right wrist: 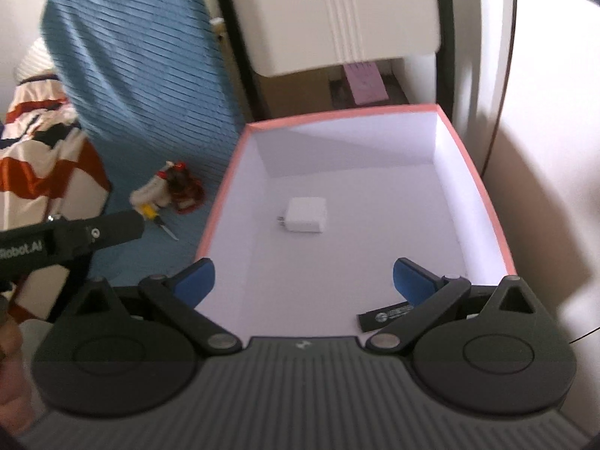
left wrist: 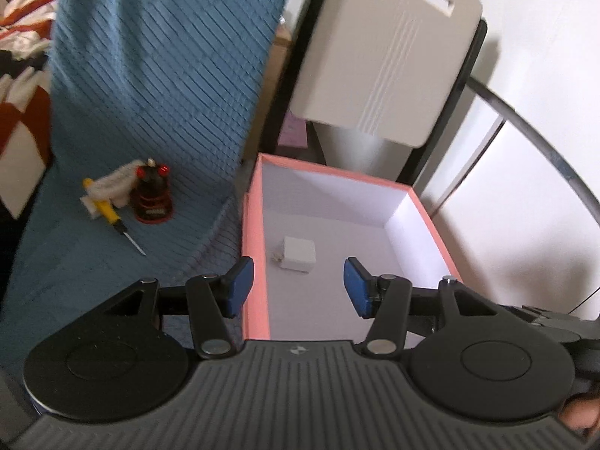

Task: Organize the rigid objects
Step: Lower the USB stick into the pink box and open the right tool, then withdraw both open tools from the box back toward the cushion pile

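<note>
A pink box (left wrist: 254, 225) with a white inside stands open beside a blue bedspread (left wrist: 161, 75). A white charger (left wrist: 298, 255) lies on its floor. My left gripper (left wrist: 297, 277) hovers over the box's near left corner, open, with nothing between its blue pads. My right gripper (right wrist: 303, 266) hangs over the pink box (right wrist: 219, 202), jaws spread wide and empty. Below it lie the white charger (right wrist: 304, 214) and a flat black stick (right wrist: 386, 315) near the right finger. On the bedspread sit a yellow screwdriver (left wrist: 108, 217), a red and black gadget (left wrist: 152, 198) and a white bundle (left wrist: 110, 183).
A pale folding chair back (left wrist: 382, 60) with a dark frame stands behind the box. A patterned orange and white quilt (right wrist: 41, 165) lies at the left. The left gripper's black body (right wrist: 75, 238) crosses the right wrist view's left side. White wall panels rise at the right.
</note>
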Available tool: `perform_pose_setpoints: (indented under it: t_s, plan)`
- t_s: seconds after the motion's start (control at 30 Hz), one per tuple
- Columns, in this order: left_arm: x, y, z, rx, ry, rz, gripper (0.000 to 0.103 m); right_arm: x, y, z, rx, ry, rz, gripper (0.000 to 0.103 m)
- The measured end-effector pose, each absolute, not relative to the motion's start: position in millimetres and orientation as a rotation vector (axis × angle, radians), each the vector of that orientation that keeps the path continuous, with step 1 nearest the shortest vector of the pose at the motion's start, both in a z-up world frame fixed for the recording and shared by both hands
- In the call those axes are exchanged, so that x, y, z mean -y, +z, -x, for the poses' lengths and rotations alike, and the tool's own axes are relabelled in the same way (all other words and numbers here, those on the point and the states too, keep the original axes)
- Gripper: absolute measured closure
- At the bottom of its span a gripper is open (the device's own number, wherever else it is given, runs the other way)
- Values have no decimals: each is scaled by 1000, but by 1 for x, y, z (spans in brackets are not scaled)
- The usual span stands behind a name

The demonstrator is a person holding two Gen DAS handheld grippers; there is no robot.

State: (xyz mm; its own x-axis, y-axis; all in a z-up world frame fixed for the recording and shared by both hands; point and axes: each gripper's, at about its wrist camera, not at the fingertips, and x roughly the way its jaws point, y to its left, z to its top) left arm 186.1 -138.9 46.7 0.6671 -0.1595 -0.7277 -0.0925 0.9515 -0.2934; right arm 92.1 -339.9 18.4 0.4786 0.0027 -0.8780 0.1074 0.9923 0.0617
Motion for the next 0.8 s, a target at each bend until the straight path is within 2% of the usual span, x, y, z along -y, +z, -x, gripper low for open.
perform_pose_setpoints:
  t_s: [0.37,0.8]
  plan:
    - [93,66,-114,-727,29,341,44,284,43,-52,-999,31,-83,0]
    - [53,67,-39,-666,87,376,44,231,46,-10,-970,112,-69,0]
